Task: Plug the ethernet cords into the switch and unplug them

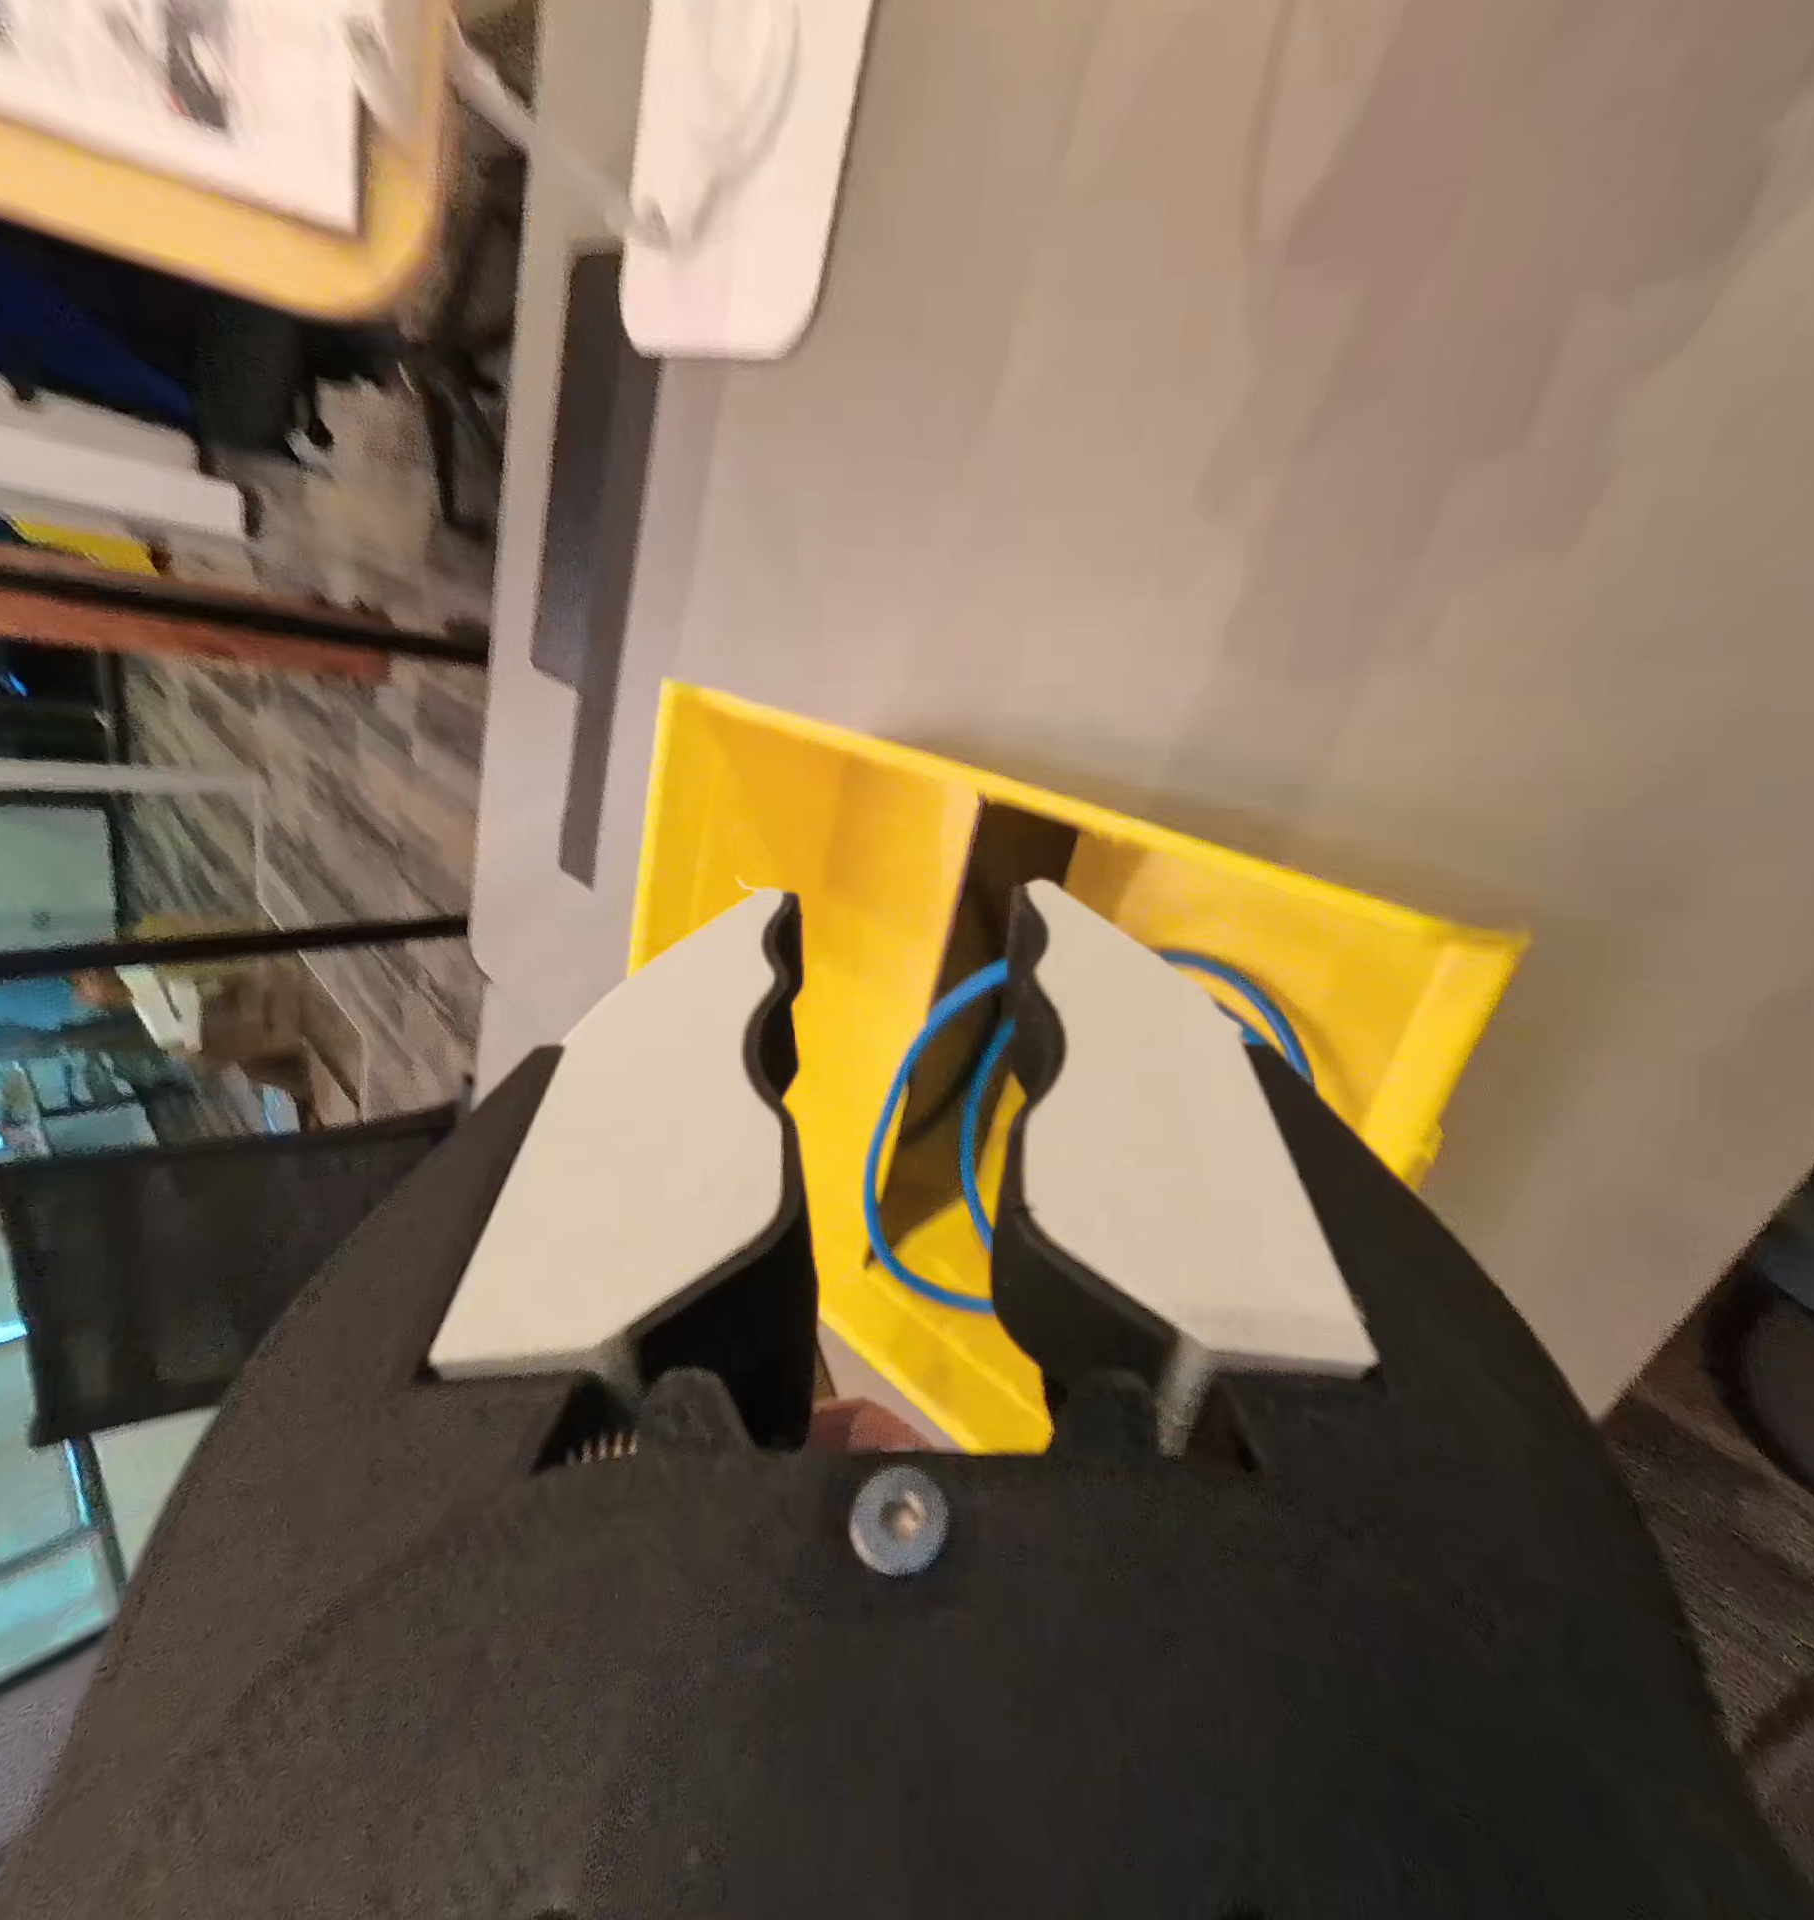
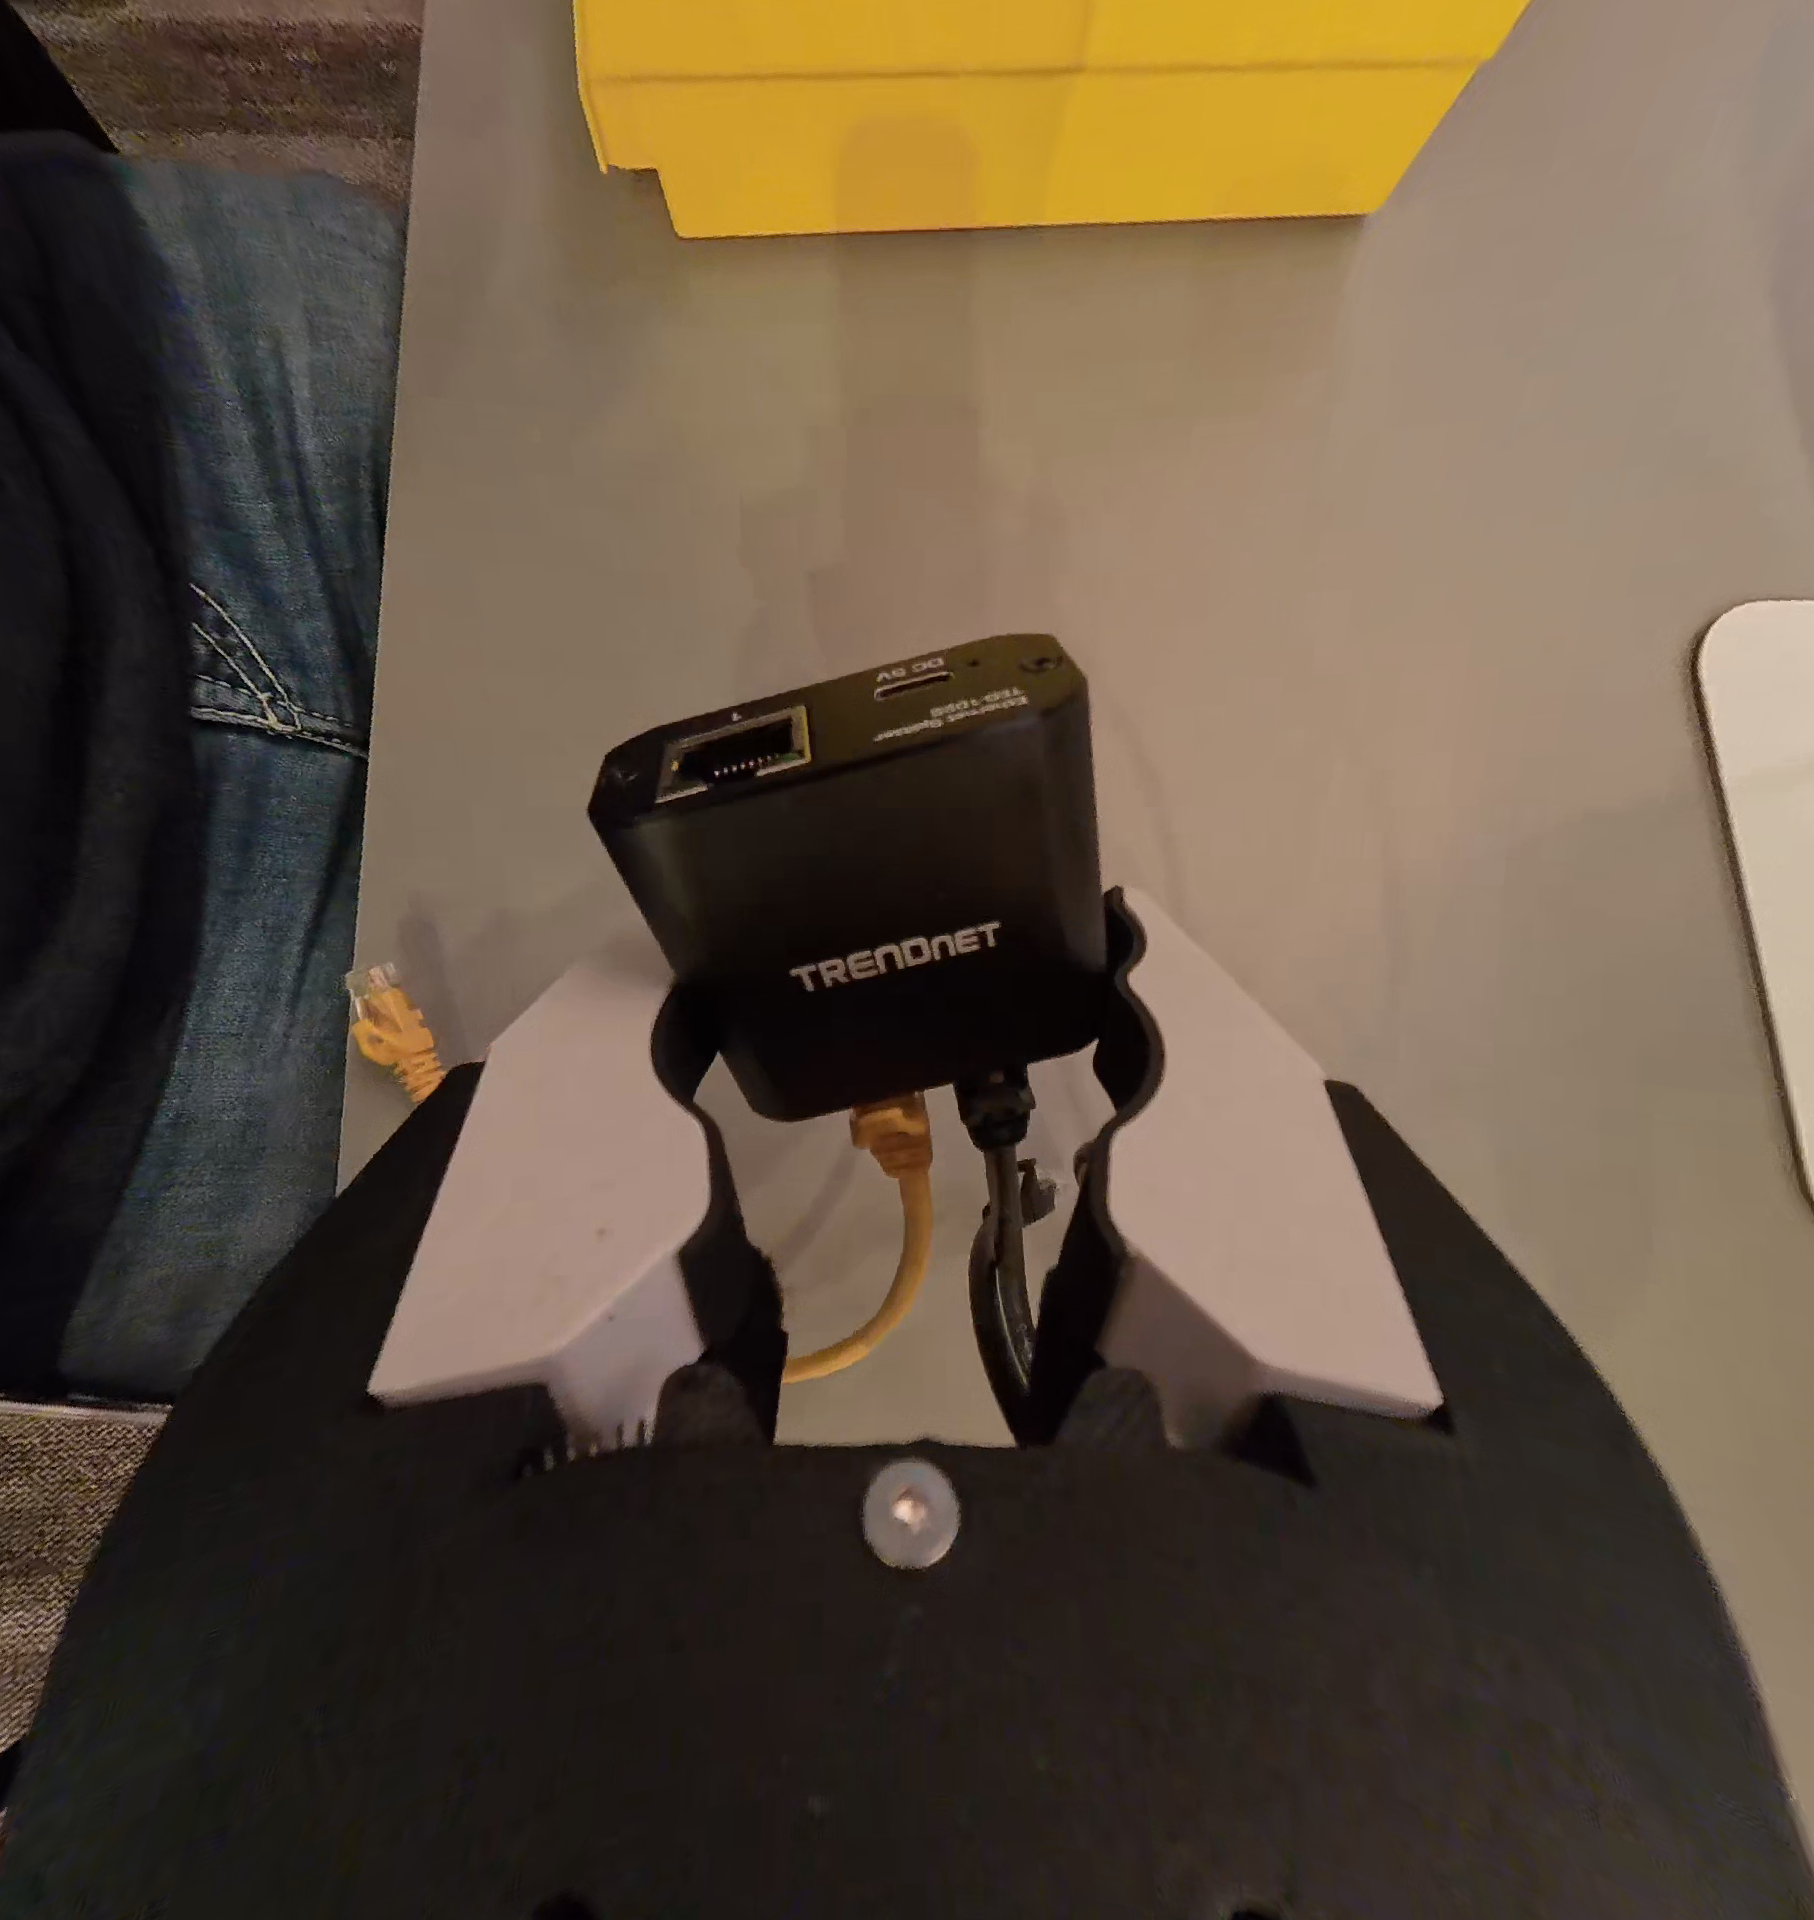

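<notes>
While white lettering marks its top, black switch (image 2: 861, 852) between right jaws; left jaws spread, empty.

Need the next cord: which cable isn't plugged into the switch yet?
The blue cable, coiled in the yellow bin; the yellow and black ones are in the switch.

We see a black switch (image 2: 861, 862) on a grey table (image 2: 1298, 416), a yellow cord (image 2: 908, 1226) and black cord (image 2: 1002, 1247) at its end, a yellow bin (image 1: 882, 831) holding a blue cord (image 1: 913, 1091), and our black-and-grey grippers.
</notes>
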Tool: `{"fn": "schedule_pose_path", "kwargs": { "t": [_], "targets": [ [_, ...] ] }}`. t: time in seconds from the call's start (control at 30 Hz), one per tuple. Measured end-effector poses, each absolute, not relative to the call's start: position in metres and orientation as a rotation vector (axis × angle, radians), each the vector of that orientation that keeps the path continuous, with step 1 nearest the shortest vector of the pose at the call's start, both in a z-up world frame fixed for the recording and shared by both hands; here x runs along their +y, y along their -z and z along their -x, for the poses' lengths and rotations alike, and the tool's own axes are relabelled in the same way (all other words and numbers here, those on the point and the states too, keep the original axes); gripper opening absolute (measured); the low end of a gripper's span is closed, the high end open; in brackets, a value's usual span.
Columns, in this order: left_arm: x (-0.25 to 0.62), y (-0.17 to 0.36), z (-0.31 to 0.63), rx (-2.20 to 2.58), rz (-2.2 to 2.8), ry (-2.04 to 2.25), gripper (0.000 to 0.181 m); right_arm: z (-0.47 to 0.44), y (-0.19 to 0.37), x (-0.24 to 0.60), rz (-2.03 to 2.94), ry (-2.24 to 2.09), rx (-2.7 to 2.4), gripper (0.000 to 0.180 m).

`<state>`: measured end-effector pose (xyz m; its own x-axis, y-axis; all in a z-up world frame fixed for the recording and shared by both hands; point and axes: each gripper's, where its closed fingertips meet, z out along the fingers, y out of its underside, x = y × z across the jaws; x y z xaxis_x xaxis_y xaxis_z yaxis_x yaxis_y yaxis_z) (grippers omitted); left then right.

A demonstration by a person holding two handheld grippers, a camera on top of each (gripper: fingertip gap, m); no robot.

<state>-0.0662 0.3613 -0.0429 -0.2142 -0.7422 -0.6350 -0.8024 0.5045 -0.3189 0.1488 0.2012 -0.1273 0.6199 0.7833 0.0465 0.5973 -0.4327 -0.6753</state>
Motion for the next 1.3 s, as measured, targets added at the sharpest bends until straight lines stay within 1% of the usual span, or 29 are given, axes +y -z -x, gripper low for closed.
{"fn": "schedule_pose_path", "kwargs": {
  "t": [0.03, 0.13, 0.27, 0.4, 0.5, 0.53, 0.57, 0.6, 0.67, 0.73, 0.87, 0.97, 1.0, 1.07, 1.1, 1.13, 1.2, 1.3],
  "targets": [
    [0.363, 0.047, 0.073, 1.978, 1.289, -0.095, 0.038, -0.147, 0.128, 0.202, 2.174, -0.367, -1.073, 0.074],
    [0.342, 0.054, 0.063, 1.963, 1.339, 0.089, 0.036, -0.143, 0.128, 0.206, 2.15, -0.36, -1.061, 0.073],
    [0.284, 0.059, 0.002, 1.929, 1.359, 0.426, 0.059, -0.134, 0.127, 0.213, 2.104, -0.302, -1.044, 0.074],
    [0.237, 0.063, -0.069, 1.771, 1.487, 0.796, 0.081, -0.131, 0.132, 0.217, 2.099, -0.18, -1.048, 0.074],
    [0.205, 0.074, -0.104, 1.686, 1.66, 1.138, 0.09, -0.131, 0.135, 0.219, 2.091, -0.073, -1.051, 0.074],
    [0.201, 0.08, -0.112, 1.669, 1.71, 1.191, 0.094, -0.131, 0.134, 0.22, 2.08, -0.04, -1.049, 0.074],
    [0.197, 0.082, -0.119, 1.639, 1.74, 1.246, 0.094, -0.131, 0.134, 0.22, 2.071, -0.014, -1.049, 0.074],
    [0.194, 0.084, -0.124, 1.605, 1.772, 1.301, 0.089, -0.13, 0.134, 0.22, 2.06, 0.014, -1.049, 0.074],
    [0.185, 0.091, -0.129, 1.609, 1.815, 1.389, 0.072, -0.128, 0.133, 0.222, 2.032, 0.077, -1.058, 0.073],
    [0.18, 0.093, -0.13, 1.599, 1.826, 1.481, 0.042, -0.124, 0.13, 0.223, 1.998, 0.096, -1.06, 0.074],
    [0.178, 0.086, -0.126, 1.536, 1.84, 1.681, 0.037, -0.118, 0.118, 0.221, 1.868, 0.044, -1.066, 0.073],
    [0.177, 0.075, -0.119, 1.517, 1.779, 1.873, 0.03, -0.105, 0.097, 0.21, 1.719, -0.154, -1.065, 0.069],
    [0.179, 0.074, -0.116, 1.524, 1.759, 1.901, 0.029, -0.102, 0.089, 0.205, 1.665, -0.23, -1.061, 0.065],
    [0.181, 0.074, -0.113, 1.552, 1.716, 1.927, 0.028, -0.098, 0.08, 0.198, 1.607, -0.335, -1.067, 0.067],
    [0.18, 0.073, -0.112, 1.554, 1.698, 1.962, 0.028, -0.099, 0.079, 0.197, 1.596, -0.343, -1.077, 0.064],
    [0.179, 0.073, -0.112, 1.547, 1.691, 2.01, 0.028, -0.1, 0.077, 0.198, 1.583, -0.344, -1.081, 0.057],
    [0.18, 0.073, -0.112, 1.502, 1.693, 2.071, 0.028, -0.1, 0.078, 0.199, 1.558, -0.309, -1.104, 0.057],
    [0.186, 0.072, -0.113, 1.404, 1.724, 2.159, 0.027, -0.102, 0.084, 0.205, 1.538, -0.122, -1.156, 0.063]
  ]
}}
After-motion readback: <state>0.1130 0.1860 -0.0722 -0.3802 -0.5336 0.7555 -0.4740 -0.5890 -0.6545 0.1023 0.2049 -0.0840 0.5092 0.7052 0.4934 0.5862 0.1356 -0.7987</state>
